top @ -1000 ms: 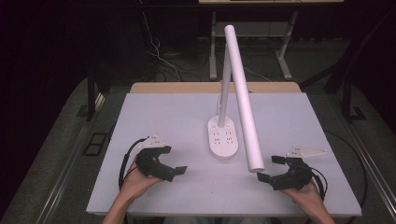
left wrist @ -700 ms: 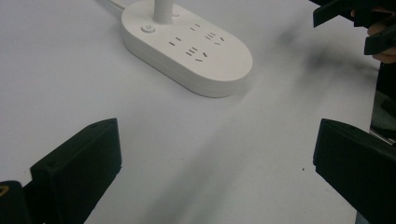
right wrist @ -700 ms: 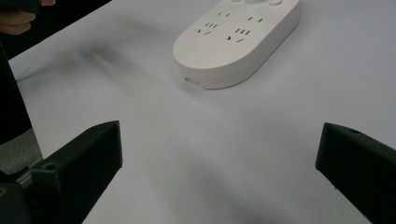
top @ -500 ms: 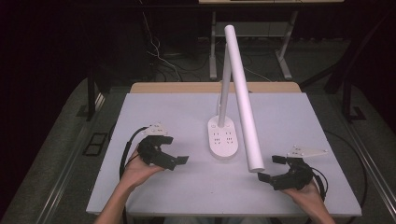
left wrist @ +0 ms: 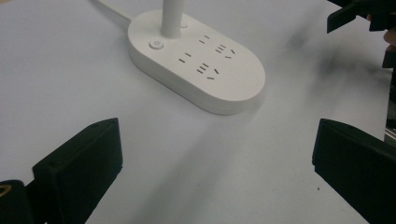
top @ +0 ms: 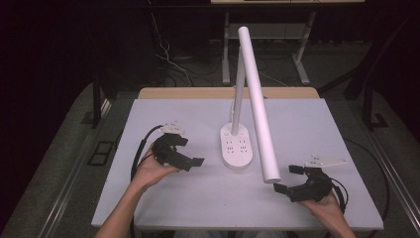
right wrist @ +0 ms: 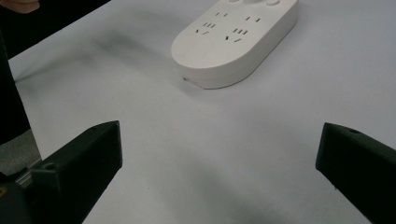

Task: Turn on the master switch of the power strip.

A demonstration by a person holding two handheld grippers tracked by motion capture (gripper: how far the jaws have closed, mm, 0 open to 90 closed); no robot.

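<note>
A white desk lamp stands mid-table. Its oval base (top: 236,147) carries sockets and a power button (left wrist: 156,45). A thin stem (top: 237,89) rises from the base, and the long tube head (top: 258,106) slants down toward the front right. My left gripper (top: 190,151) hovers open just left of the base, jaws wide apart and empty, pointing at the base (left wrist: 201,70). My right gripper (top: 286,179) is open and empty near the front right, just beside the tube's lower end, facing the base (right wrist: 233,39).
The white tabletop (top: 307,124) has bare room on both sides of the lamp. The lamp's cord (left wrist: 109,9) runs off behind the base. Beyond the far edge are a desk frame (top: 302,54) and floor cables (top: 168,64).
My left gripper has moved forward and right, closer to the lamp base, still open. The right gripper has barely moved.
</note>
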